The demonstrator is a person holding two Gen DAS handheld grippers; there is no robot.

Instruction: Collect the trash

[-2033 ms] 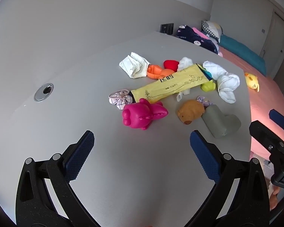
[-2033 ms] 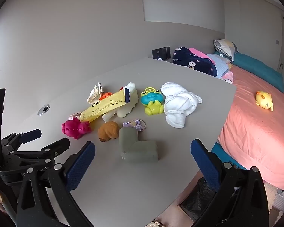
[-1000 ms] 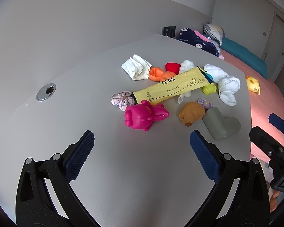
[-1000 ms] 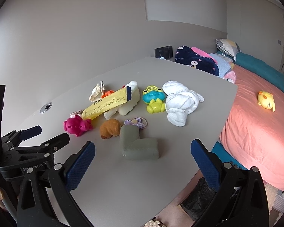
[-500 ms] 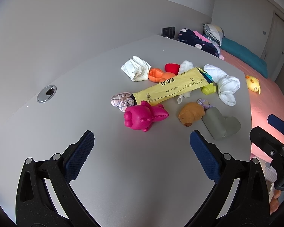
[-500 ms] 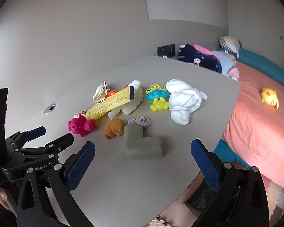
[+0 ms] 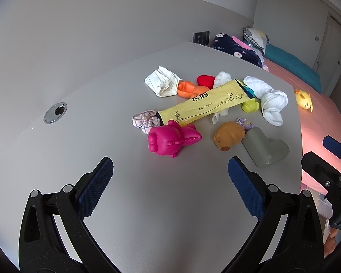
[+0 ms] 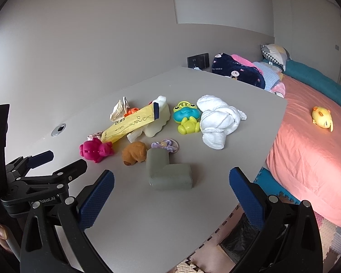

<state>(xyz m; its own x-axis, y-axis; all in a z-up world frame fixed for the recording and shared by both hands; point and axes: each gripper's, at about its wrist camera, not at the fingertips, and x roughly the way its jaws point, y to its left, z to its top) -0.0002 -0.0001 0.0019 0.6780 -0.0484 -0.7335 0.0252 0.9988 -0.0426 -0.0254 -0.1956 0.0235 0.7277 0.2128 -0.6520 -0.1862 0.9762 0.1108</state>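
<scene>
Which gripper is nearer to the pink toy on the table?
Left. The left gripper hangs open just short of the pink toy, nearly in line with it. The right gripper sits off to its right, facing the grey corner guard.

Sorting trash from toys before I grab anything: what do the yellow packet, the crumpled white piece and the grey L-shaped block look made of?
Yellow packet: thin printed plastic film, by its slight sheen and serrated end. Crumpled white piece: lined paper, with sharp creases. Grey L-shaped block: probably soft matte foam, with rounded edges and a dull surface.
</scene>
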